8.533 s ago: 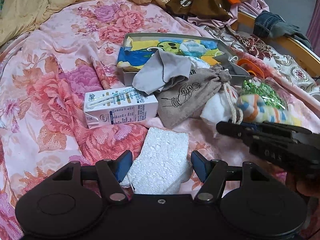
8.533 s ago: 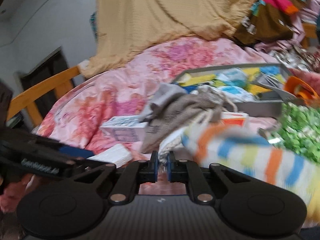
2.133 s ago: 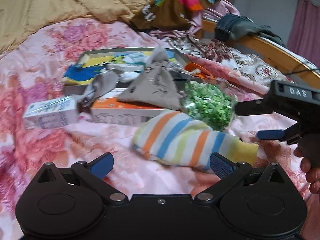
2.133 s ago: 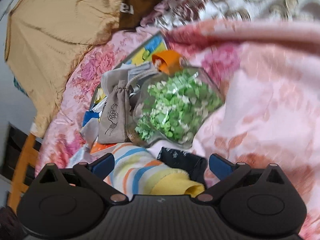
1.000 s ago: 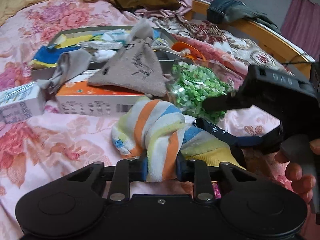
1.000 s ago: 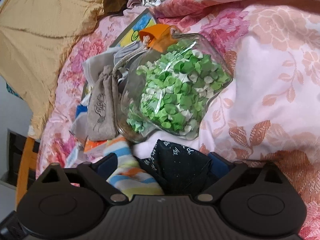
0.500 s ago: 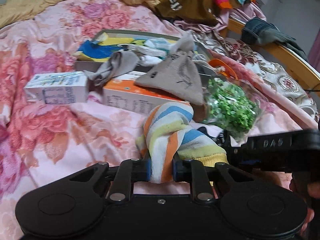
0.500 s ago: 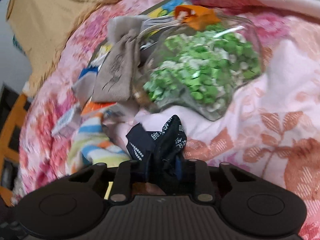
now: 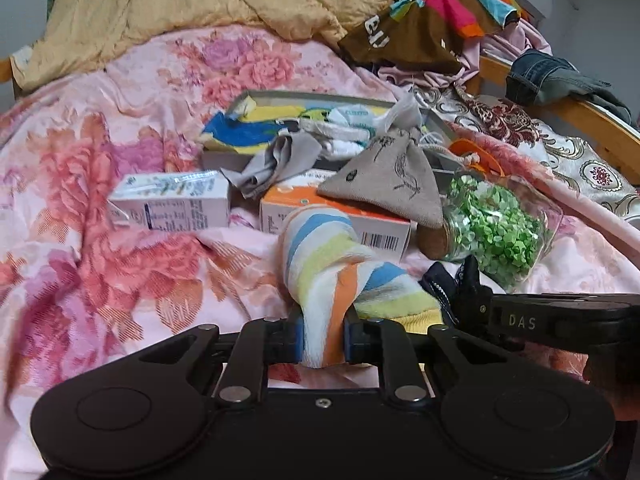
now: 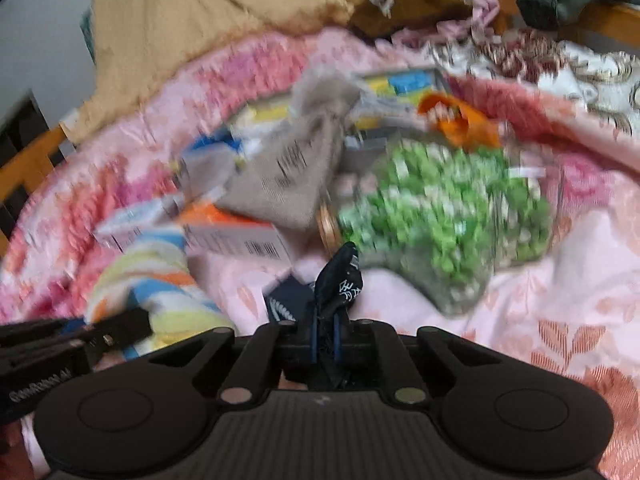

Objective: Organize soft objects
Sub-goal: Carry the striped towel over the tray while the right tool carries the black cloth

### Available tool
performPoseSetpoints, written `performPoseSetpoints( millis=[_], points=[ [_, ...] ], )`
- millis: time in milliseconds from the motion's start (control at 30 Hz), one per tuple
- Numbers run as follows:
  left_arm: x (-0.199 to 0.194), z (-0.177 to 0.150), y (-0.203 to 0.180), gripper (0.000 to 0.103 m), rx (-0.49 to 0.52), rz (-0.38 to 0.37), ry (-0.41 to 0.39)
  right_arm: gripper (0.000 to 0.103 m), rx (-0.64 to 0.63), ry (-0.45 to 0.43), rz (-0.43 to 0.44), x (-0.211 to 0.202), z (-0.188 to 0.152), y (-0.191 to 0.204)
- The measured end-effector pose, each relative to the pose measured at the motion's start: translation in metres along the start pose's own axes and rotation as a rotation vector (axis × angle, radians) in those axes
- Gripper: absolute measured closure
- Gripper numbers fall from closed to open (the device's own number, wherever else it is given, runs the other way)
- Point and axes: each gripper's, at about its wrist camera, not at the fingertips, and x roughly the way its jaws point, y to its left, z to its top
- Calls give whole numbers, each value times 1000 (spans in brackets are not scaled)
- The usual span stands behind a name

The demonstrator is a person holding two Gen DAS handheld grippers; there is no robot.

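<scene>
— Between the blue pads of the left gripper (image 9: 322, 336), what is sitting there?

— It is clamping a fold of the striped sock (image 9: 336, 276), a fluffy terry one banded in blue, yellow, orange and white; the rest of the sock is arching up off the floral bedspread (image 9: 120, 264).

— And the right gripper (image 10: 325, 338)?

— Its jaws have just been closing, and they are now pinching a dark navy cloth (image 10: 338, 284) with white print, whose crumpled tip is sticking up between the pads. The right wrist view is showing that pinch directly, though it is blurring everything beyond; the left wrist view is only catching the right gripper from the side, low at the right edge, with the navy cloth just beside the sock's yellow cuff.

— What is lying farther out?

— Just behind the sock, an orange-and-white carton (image 9: 360, 224) is lying flat with a beige drawstring pouch (image 9: 390, 184) of coarse weave draped over it. Right of that, a clear glass jar (image 9: 496, 232) packed with small green bits is lying on its side. A white carton (image 9: 172, 200) is sitting to the left, and a shallow grey box (image 9: 224, 156) of colourful fabrics is resting behind, a grey cloth (image 9: 276, 164) spilling over its front wall.
</scene>
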Motion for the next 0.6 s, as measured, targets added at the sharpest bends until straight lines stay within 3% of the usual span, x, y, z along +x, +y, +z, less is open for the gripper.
performPoseSetpoints(
  millis=[300, 600],
  points=[
    [-11, 13, 7, 85, -48, -14, -41, 95, -124, -237, 66, -33, 11, 25],
    [-16, 42, 8, 85, -40, -8, -95, 95, -117, -365, 42, -39, 38, 19]
  ],
)
